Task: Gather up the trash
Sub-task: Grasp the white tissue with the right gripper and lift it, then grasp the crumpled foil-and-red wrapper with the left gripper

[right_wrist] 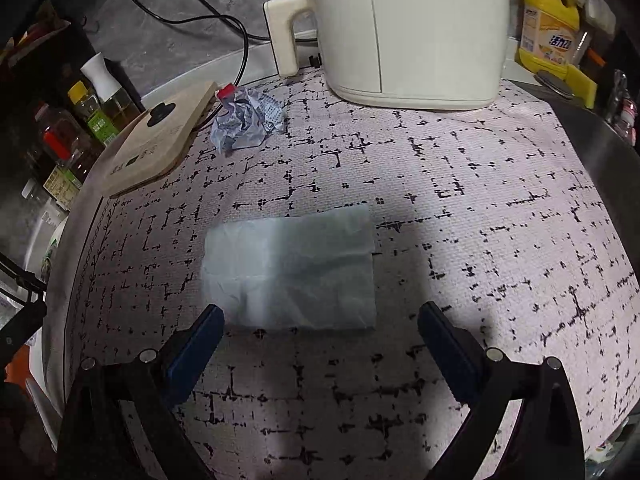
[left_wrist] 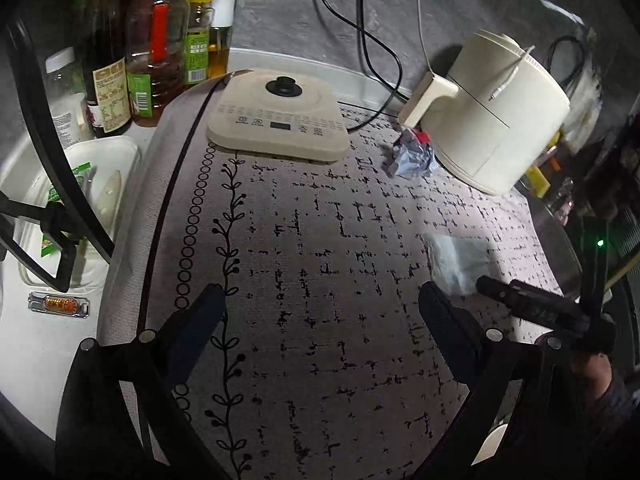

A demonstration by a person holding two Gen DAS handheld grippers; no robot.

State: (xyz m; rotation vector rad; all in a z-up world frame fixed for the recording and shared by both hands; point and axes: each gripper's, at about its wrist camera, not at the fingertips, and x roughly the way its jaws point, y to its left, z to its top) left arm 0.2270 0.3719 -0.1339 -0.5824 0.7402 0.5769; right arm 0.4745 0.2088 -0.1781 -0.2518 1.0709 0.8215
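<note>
A flat pale tissue lies on the patterned cloth, just ahead of my right gripper, which is open with nothing between its fingers. A crumpled wrapper with a red cap rests farther off, between the kettle base and the white appliance. In the left wrist view the same tissue lies to the right, the wrapper sits by the appliance, and the right gripper's finger reaches in beside the tissue. My left gripper is open over bare cloth.
A beige kettle base and a white appliance stand at the back with cables behind. Bottles and a white tray crowd the left side. A yellow detergent bottle stands at the far right.
</note>
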